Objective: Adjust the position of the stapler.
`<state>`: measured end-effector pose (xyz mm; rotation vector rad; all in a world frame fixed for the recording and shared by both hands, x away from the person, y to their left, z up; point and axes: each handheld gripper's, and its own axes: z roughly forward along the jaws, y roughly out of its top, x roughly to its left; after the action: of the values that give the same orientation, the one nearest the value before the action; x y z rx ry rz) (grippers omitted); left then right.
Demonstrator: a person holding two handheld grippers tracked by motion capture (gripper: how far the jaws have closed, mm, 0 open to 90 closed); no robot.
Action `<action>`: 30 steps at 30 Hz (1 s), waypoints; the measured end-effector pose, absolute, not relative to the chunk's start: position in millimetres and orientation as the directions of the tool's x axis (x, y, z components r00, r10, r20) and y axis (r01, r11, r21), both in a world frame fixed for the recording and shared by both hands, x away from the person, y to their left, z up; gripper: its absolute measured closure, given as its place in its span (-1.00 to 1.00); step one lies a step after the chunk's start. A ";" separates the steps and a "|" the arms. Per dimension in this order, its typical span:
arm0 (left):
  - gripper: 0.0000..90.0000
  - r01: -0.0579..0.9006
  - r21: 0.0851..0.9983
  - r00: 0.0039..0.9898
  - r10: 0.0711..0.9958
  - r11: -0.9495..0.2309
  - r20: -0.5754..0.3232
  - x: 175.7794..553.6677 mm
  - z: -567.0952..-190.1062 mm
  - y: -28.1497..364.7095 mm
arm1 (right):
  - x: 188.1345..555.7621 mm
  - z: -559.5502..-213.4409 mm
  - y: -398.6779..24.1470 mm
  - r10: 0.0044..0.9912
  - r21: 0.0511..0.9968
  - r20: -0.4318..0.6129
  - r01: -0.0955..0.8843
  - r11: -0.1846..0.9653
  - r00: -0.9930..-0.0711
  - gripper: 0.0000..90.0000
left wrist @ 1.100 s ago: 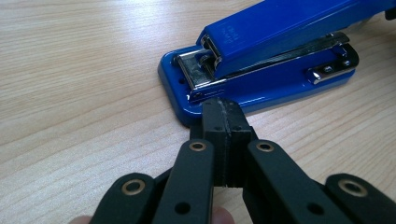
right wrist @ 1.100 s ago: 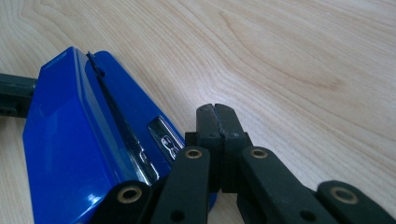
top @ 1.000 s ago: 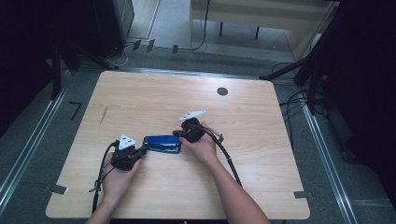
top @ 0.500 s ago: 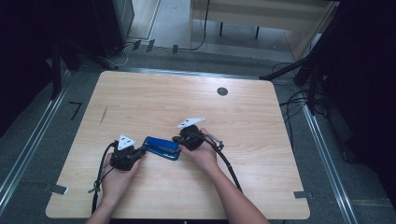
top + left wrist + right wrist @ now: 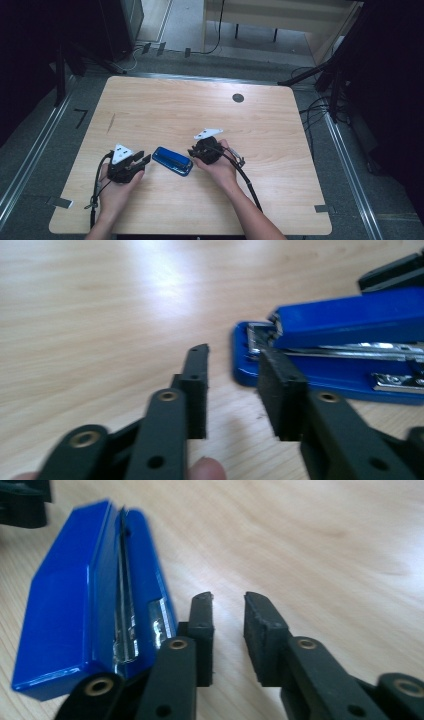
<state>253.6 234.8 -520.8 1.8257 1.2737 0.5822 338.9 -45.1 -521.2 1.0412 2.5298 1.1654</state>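
Observation:
A blue stapler lies flat on the wooden table, between my two grippers. My left gripper sits just left of it. In the left gripper view the left gripper is open with bare wood in the gap, and the stapler lies behind the right jaw. My right gripper sits just right of it. In the right gripper view the right gripper is open and empty, with the stapler beside its left jaw. Both pairs of jaws have just been opening.
A round black grommet sits in the table's far right part. A thin dark mark lies on the left side. Cables trail from both grippers toward the near edge. Dark floor and equipment surround the table.
Both grippers were against the stapler's ends before; now a small gap shows on each side. The stapler lies slightly nearer the person, and the right gripper has drawn back a little.

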 end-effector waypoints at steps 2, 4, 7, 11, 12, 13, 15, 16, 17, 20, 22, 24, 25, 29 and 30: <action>0.24 0.533 0.835 0.369 0.926 -0.136 -0.085 251.2 -518.6 246.6 | 338.5 -514.7 -50.7 0.666 0.738 0.135 0.523 0.426 -0.733 0.49; 0.11 0.550 0.826 0.350 0.932 -0.120 -0.098 249.8 -518.4 257.9 | 336.8 -506.8 -54.1 0.669 0.753 0.135 0.515 0.409 -0.731 0.36; -0.25 0.574 0.808 0.302 0.952 -0.135 -0.056 248.7 -520.0 267.1 | 331.3 -494.3 -56.1 0.662 0.773 0.135 0.496 0.396 -0.737 0.22; -0.67 0.566 0.811 0.289 0.957 -0.148 -0.027 245.5 -520.4 275.8 | 320.5 -479.3 -51.8 0.634 0.784 0.113 0.461 0.416 -0.765 0.03; -0.68 0.566 0.811 0.289 0.957 -0.148 -0.027 245.5 -520.4 275.8 | 320.5 -479.3 -51.8 0.634 0.784 0.113 0.461 0.416 -0.765 0.03; -0.68 0.563 0.812 0.292 0.956 -0.154 -0.021 245.2 -521.3 275.0 | 319.1 -478.1 -50.5 0.628 0.785 0.111 0.455 0.420 -0.770 0.00; -0.69 0.554 0.818 0.306 0.952 -0.156 -0.025 244.2 -523.5 274.0 | 315.7 -475.8 -46.8 0.616 0.785 0.106 0.446 0.429 -0.780 -0.06; -0.69 0.552 0.818 0.313 0.949 -0.161 -0.024 243.7 -524.3 273.8 | 313.9 -474.9 -43.6 0.606 0.784 0.104 0.440 0.437 -0.788 -0.08; -0.69 0.549 0.821 0.316 0.948 -0.159 -0.028 243.7 -525.0 273.1 | 312.9 -474.6 -41.9 0.602 0.783 0.105 0.439 0.440 -0.791 -0.09; -0.69 0.542 0.825 0.310 0.950 -0.159 -0.021 243.0 -524.7 271.9 | 310.5 -475.1 -34.3 0.590 0.780 0.097 0.429 0.455 -0.802 -0.14; -0.68 0.543 0.827 0.305 0.952 -0.144 -0.035 243.3 -524.9 273.6 | 309.7 -476.3 -29.3 0.588 0.773 0.091 0.429 0.467 -0.803 -0.15; -0.68 0.547 0.828 0.301 0.952 -0.125 -0.055 243.8 -525.0 275.4 | 309.7 -478.1 -24.7 0.585 0.769 0.084 0.426 0.477 -0.807 -0.15; -0.68 0.549 0.827 0.299 0.952 -0.122 -0.058 243.7 -524.8 276.3 | 309.9 -479.4 -22.4 0.584 0.766 0.084 0.427 0.480 -0.807 -0.16; -0.68 0.552 0.826 0.298 0.952 -0.114 -0.068 244.2 -524.9 276.9 | 311.2 -485.2 -13.0 0.582 0.755 0.079 0.430 0.495 -0.809 -0.14; -0.68 0.551 0.826 0.300 0.952 -0.114 -0.068 244.3 -525.0 277.0 | 311.3 -486.5 -11.1 0.585 0.749 0.081 0.437 0.498 -0.807 -0.12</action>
<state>244.3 277.0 -525.0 1.7803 1.3562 0.6412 311.3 -11.1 -486.5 0.8815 2.5557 1.1976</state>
